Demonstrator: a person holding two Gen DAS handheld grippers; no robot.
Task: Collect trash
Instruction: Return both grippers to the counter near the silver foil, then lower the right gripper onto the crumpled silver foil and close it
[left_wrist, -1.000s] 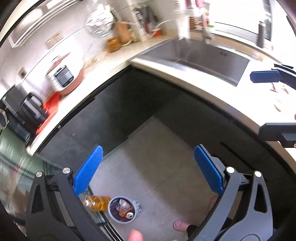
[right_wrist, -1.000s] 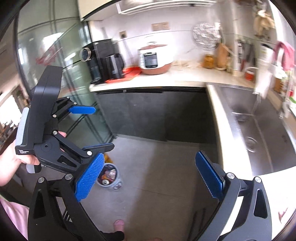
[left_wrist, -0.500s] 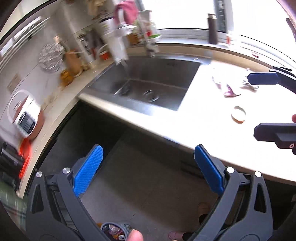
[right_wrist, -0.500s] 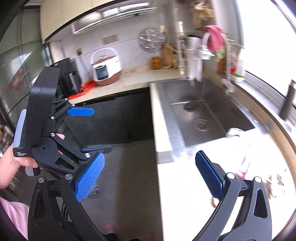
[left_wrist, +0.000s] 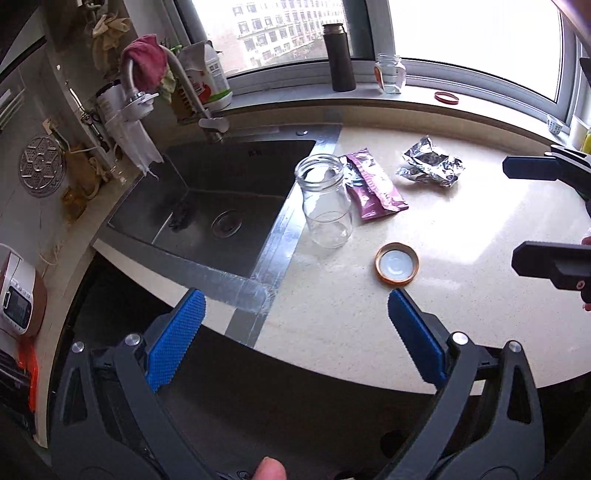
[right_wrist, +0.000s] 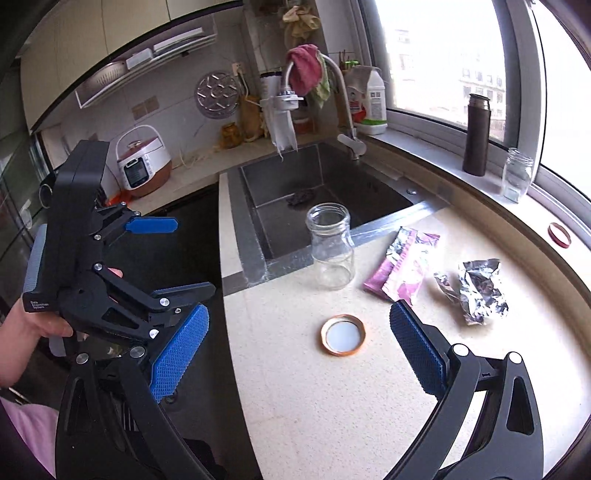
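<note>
On the pale counter (left_wrist: 480, 229) lie a purple snack wrapper (left_wrist: 375, 184), a crumpled foil wrapper (left_wrist: 430, 167), a round copper-rimmed lid (left_wrist: 397, 263) and an upright empty glass jar (left_wrist: 327, 201). The right wrist view shows the jar (right_wrist: 331, 245), the lid (right_wrist: 343, 335), the purple wrapper (right_wrist: 408, 264) and the foil (right_wrist: 476, 290). My left gripper (left_wrist: 295, 332) is open and empty, off the counter's front edge. My right gripper (right_wrist: 299, 354) is open and empty, above the counter just short of the lid.
A steel sink (left_wrist: 221, 199) with a tap (right_wrist: 343, 110) lies left of the jar. On the window sill stand a dark flask (left_wrist: 339, 57), a second jar (left_wrist: 389, 74) and a red lid (left_wrist: 446, 98). A rice cooker (right_wrist: 144, 166) stands far left.
Both grippers have swung from facing the floor and its trash bin to facing the counter. The sink, jar, lid and wrappers have come into view. Both stay open.
</note>
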